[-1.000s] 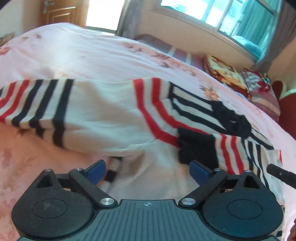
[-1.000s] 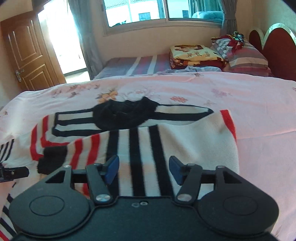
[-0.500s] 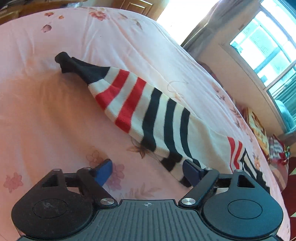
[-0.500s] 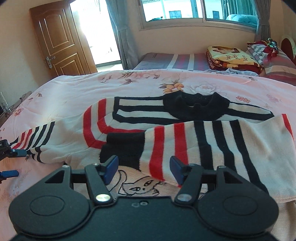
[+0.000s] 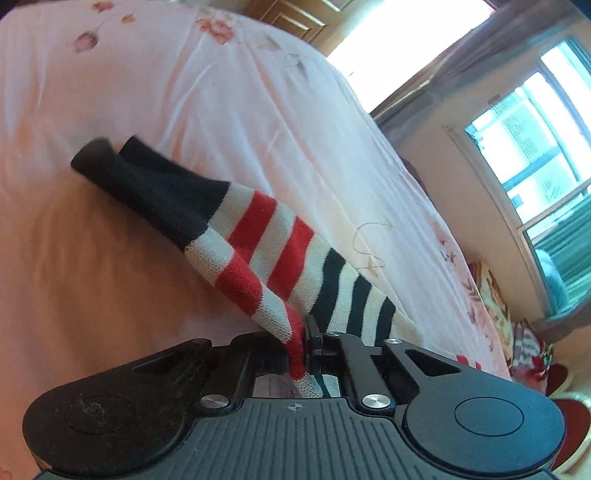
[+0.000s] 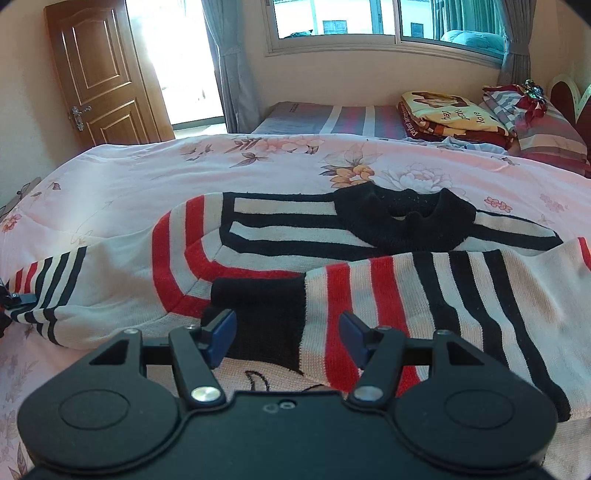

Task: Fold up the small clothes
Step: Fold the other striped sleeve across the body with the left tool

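Observation:
A small striped sweater (image 6: pixel 280 240), white with red and black bands and a black collar, lies face up on the pink floral bedspread (image 6: pixel 147 173). Its right sleeve (image 6: pixel 424 295) is folded across the chest, black cuff near my right gripper (image 6: pixel 286 336), which is open just above that cuff. In the left wrist view the left sleeve (image 5: pixel 258 236) stretches away with its black cuff (image 5: pixel 122 173) at the far end. My left gripper (image 5: pixel 304 339) is shut on the sleeve's edge at the red stripe. The left gripper (image 6: pixel 18 299) shows at the far left edge.
Folded blankets and pillows (image 6: pixel 450 114) sit at the head of the bed by a red headboard (image 6: pixel 576 99). A wooden door (image 6: pixel 99 74) and a window with curtains (image 6: pixel 369 22) are behind. A striped mattress (image 6: pixel 332 118) lies beyond the bed.
My left gripper swung left to the outstretched sleeve and closed on its edge. My right gripper stayed open and shifted left from the folded sleeve's middle to its black cuff.

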Available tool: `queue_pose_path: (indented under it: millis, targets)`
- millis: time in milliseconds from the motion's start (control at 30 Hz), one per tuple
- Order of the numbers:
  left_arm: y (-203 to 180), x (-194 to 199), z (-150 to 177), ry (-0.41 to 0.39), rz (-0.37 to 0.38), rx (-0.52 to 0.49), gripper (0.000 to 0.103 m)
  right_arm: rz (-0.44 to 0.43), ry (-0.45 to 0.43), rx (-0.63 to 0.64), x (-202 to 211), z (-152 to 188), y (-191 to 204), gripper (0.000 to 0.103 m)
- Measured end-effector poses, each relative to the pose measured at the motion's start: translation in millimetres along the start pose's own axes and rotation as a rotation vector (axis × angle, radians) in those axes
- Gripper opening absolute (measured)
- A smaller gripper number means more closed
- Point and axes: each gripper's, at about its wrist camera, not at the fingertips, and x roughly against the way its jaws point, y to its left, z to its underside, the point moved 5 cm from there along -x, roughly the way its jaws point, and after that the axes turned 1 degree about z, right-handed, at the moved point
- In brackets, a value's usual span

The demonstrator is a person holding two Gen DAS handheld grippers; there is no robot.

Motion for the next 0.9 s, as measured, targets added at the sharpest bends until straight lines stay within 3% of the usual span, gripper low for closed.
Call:
queue_pose_path:
  millis: [100, 167, 300, 433, 533, 667, 767, 800, 833, 900]
  targets:
    - [-33, 12, -2, -0.047, 0.052, -0.116, 0.007, 0.039, 0.065, 0.052, -21, 12, 5, 0.063]
    - [-64, 19, -5, -0.073, 0.106, -0.194, 0.007, 0.053, 0.039, 0.095, -25, 18, 9, 0.066]
    - [-143, 35, 12, -0.086, 0.247, -0.382, 0.007, -0.022, 0.04, -0.026, -14, 9, -5, 0.063]
    - [-230, 38, 72, -0.004, 0.401, -0.601, 0.007, -0.032, -0.008, -0.133, 16, 4, -35, 0.063]
    - [-282, 33, 141, 0.122, 0.481, -0.783, 0.007, 0.017, -0.039, -0.171, 39, 6, -70, 0.064]
    - [-314, 16, 229, 0.304, 0.454, -1.002, 0.008, 0.1, -0.04, -0.242, 61, 21, -124, 0.065]
    - [-316, 34, 252, 0.283, 0.4, -1.072, 0.008, 0.122, -0.027, -0.3, 73, 36, -154, 0.065]
    - [-310, 50, 255, 0.261, 0.407, -1.082, 0.015, 0.126, -0.029, -0.309, 76, 40, -160, 0.066]
    - [-311, 58, 254, 0.256, 0.415, -1.078, 0.036, 0.129, -0.032, -0.315, 79, 43, -164, 0.066]
    - [-317, 76, 248, 0.209, 0.441, -1.061, 0.065, 0.125, -0.035, -0.329, 81, 46, -169, 0.068]
